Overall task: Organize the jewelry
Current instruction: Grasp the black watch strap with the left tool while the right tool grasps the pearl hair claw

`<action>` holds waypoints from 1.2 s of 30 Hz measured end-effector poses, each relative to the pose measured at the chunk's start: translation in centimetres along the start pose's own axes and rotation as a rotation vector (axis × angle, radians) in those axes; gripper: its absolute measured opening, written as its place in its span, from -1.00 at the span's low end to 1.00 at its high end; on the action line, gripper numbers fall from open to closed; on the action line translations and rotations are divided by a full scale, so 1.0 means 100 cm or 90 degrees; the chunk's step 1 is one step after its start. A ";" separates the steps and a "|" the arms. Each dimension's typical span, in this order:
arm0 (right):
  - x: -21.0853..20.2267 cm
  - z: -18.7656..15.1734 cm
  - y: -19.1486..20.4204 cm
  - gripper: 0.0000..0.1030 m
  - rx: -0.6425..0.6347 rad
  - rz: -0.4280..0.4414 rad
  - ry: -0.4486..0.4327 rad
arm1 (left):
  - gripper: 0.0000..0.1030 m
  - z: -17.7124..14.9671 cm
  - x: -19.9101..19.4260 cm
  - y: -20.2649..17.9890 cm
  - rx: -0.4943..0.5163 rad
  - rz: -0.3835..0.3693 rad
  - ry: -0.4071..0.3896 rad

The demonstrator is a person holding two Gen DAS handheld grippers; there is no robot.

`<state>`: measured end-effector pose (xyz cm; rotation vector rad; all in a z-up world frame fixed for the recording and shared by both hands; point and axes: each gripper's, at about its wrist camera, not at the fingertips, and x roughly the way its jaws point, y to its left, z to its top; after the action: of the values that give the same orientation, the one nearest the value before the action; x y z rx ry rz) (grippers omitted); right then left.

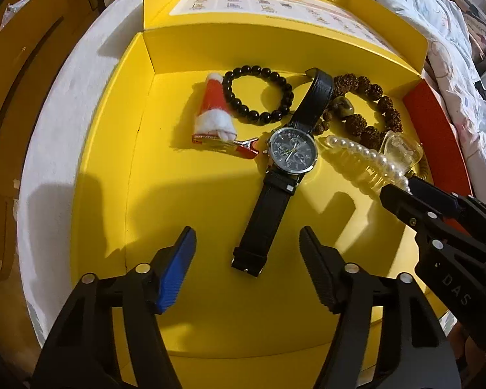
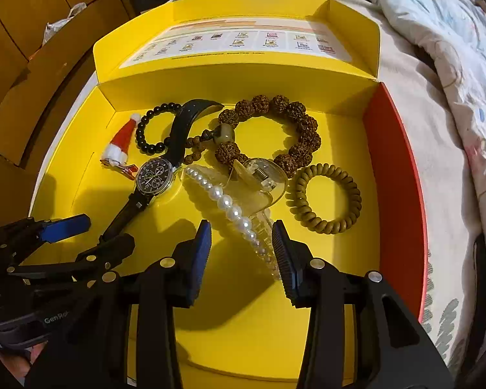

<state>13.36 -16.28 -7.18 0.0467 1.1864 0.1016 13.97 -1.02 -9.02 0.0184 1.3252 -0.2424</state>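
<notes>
We saw a yellow box [image 2: 87,191] on a bed, its floor strewn with jewelry. The left gripper [image 1: 248,256] hung open over the loose end of a black watch [image 1: 293,150] strap, touching nothing. The right gripper [image 2: 241,249] straddled the near end of a clear hair claw [image 2: 259,188] edged with pearls; we could not tell whether its pads pressed it. Behind lay a black bead bracelet [image 1: 259,94], a brown seed bracelet [image 2: 291,123], a coiled hair tie [image 2: 324,197] and a Santa-hat clip [image 1: 212,113].
</notes>
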 end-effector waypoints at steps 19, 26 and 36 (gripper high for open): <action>0.015 -0.007 0.010 -0.17 -0.049 -0.073 -0.003 | -0.41 -0.001 -0.002 -0.005 0.018 0.030 -0.017; 0.014 -0.007 0.007 -0.32 -0.039 -0.059 -0.008 | -0.48 0.001 -0.004 -0.002 0.003 0.018 -0.018; 0.008 -0.007 0.004 -0.53 -0.020 -0.022 -0.001 | -0.55 0.002 -0.005 -0.002 0.000 -0.012 -0.014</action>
<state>12.97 -15.77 -8.18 -0.0011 1.1832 0.0899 14.00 -1.14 -8.47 0.0031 1.3047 -0.2578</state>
